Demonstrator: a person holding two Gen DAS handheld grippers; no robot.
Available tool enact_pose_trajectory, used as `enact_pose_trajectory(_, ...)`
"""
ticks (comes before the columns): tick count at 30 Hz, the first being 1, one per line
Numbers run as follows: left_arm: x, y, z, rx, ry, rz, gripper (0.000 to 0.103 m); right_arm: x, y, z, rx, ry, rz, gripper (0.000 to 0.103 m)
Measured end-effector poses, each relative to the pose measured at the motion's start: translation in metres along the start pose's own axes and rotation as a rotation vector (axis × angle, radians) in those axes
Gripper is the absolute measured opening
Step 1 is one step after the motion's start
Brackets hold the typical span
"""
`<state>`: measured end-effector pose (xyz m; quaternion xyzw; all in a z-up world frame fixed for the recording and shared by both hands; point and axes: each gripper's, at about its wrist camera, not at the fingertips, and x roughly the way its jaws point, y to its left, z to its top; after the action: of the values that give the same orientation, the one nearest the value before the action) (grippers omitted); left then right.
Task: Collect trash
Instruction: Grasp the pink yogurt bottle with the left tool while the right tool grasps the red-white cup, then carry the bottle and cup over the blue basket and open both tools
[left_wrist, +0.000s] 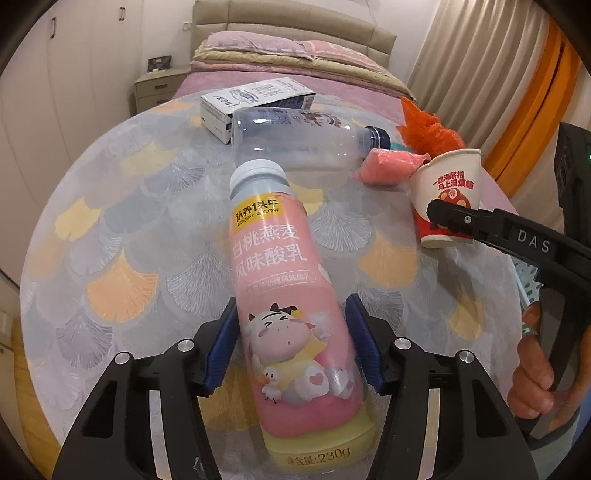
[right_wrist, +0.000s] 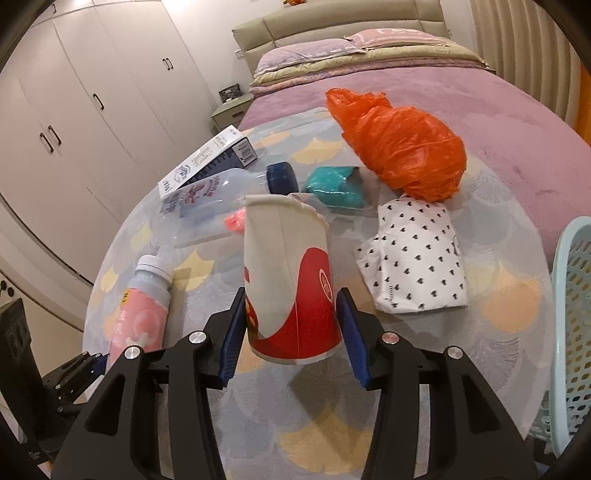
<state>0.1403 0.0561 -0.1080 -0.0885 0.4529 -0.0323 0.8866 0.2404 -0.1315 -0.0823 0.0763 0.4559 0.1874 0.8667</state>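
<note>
My left gripper (left_wrist: 291, 347) is shut on a pink yogurt bottle (left_wrist: 288, 295), its blue pads against both sides of the lower body, over the round table (left_wrist: 122, 229). The bottle also shows at the left of the right wrist view (right_wrist: 142, 306). My right gripper (right_wrist: 293, 332) is shut on a red and white paper cup (right_wrist: 290, 280), which shows at the right of the left wrist view (left_wrist: 447, 195). Its rim is dented.
On the table lie a clear plastic bottle (left_wrist: 295, 144), a white carton (left_wrist: 255, 99), a pink packet (left_wrist: 388, 168), a teal packet (right_wrist: 334, 186), an orange plastic bag (right_wrist: 402, 147) and a heart-print paper bag (right_wrist: 413, 254). A pale blue basket (right_wrist: 572, 332) stands at the right. A bed (right_wrist: 480, 122) lies behind.
</note>
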Motion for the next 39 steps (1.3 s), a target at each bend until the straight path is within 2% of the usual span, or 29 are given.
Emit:
enact_pose_trajectory(6, -0.008, -0.002, -0.002, -0.001, -0.026, -0.008, 0.052, -0.008, 0.000, -0.002, -0.018, -0.019, -0.040, 0.044)
enact_pose_trajectory(14, -0.029, -0.012, 0.001, -0.002, -0.083, -0.111, 0.048, -0.044, -0.004, -0.003, -0.018, -0.093, -0.035, 0.044)
enact_pose_trajectory(22, -0.037, -0.036, 0.003, 0.028, -0.108, -0.162, 0.048, -0.089, -0.022, -0.011, -0.006, -0.175, -0.081, 0.044)
enact_pose_trajectory(33, -0.046, -0.106, 0.018, 0.161, -0.155, -0.233, 0.048, -0.140, -0.063, -0.023, 0.058, -0.265, -0.149, 0.044)
enact_pose_trajectory(39, -0.043, -0.162, 0.023, 0.259, -0.160, -0.274, 0.048, -0.170, -0.105, -0.032, 0.131, -0.310, -0.194, 0.044)
